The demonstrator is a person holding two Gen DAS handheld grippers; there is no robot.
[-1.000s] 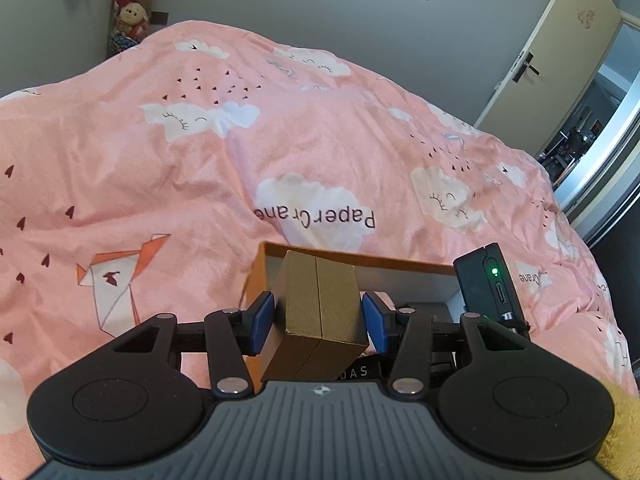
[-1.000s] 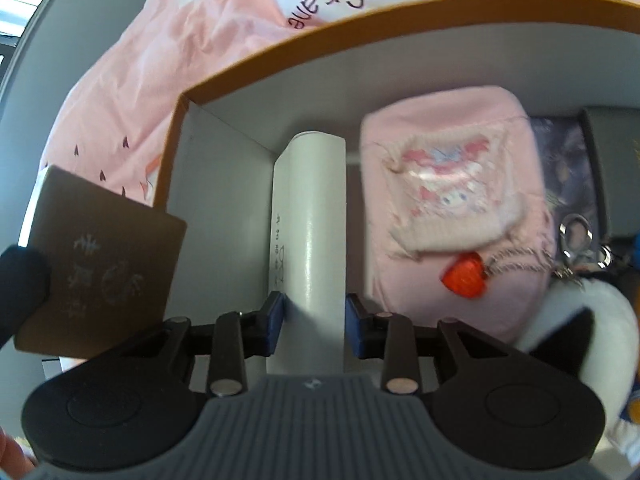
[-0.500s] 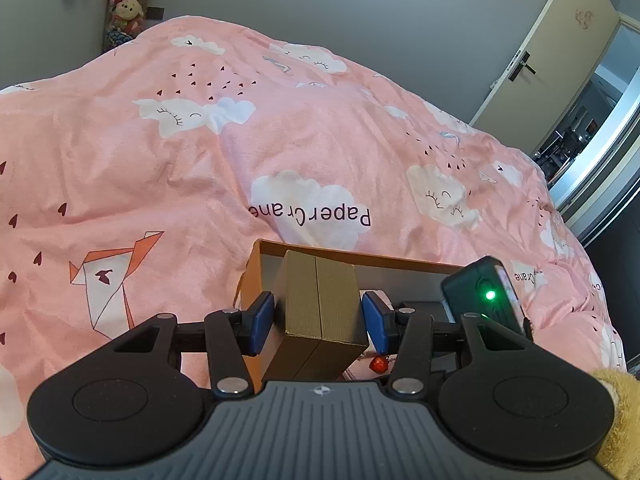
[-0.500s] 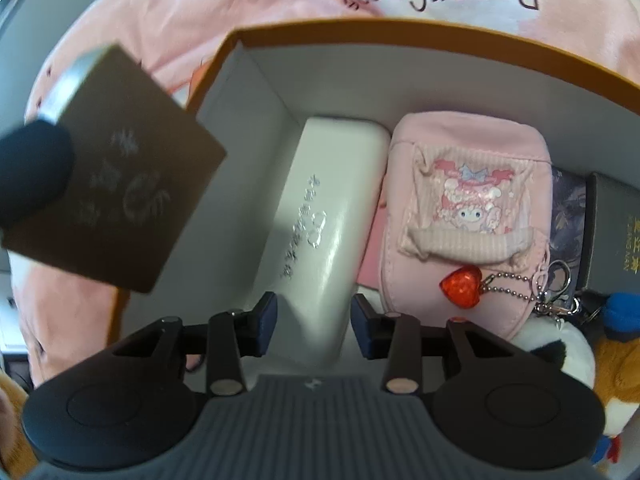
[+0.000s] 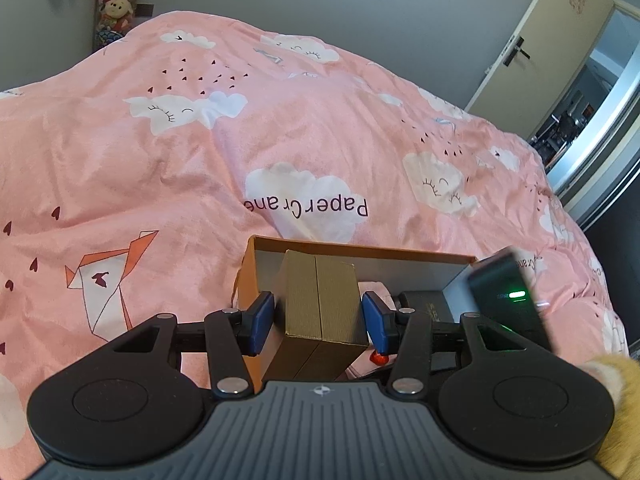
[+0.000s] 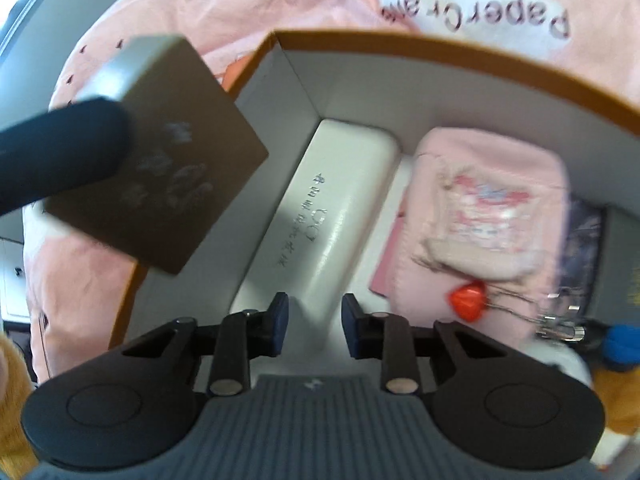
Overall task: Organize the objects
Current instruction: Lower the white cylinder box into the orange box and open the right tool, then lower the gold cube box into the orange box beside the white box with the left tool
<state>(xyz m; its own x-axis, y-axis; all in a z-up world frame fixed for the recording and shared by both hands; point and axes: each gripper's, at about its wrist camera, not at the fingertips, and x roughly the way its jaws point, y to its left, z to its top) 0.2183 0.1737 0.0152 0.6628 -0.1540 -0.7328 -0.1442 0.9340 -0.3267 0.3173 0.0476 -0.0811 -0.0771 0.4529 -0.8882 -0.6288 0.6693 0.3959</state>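
Note:
My left gripper (image 5: 318, 322) is shut on a brown cardboard box (image 5: 320, 312) and holds it above the left end of an orange box with a white inside (image 5: 360, 249). The same brown box (image 6: 160, 160) shows at the upper left of the right wrist view. My right gripper (image 6: 311, 326) is open and empty above the near end of a white case (image 6: 320, 216) that lies in the orange box (image 6: 440, 50). A pink pouch (image 6: 488, 216) with a red heart charm (image 6: 468, 300) lies to its right.
The orange box sits on a pink bedspread (image 5: 200, 152) printed with clouds. A dark flat box (image 5: 426, 306) lies at the orange box's right end. The right gripper's housing with a green light (image 5: 508, 300) shows at the right. A door (image 5: 552, 32) stands beyond.
My right gripper let go of the white case, opened and drew back. The white case now lies flat in the orange box. My left gripper still holds the brown box and rose slightly.

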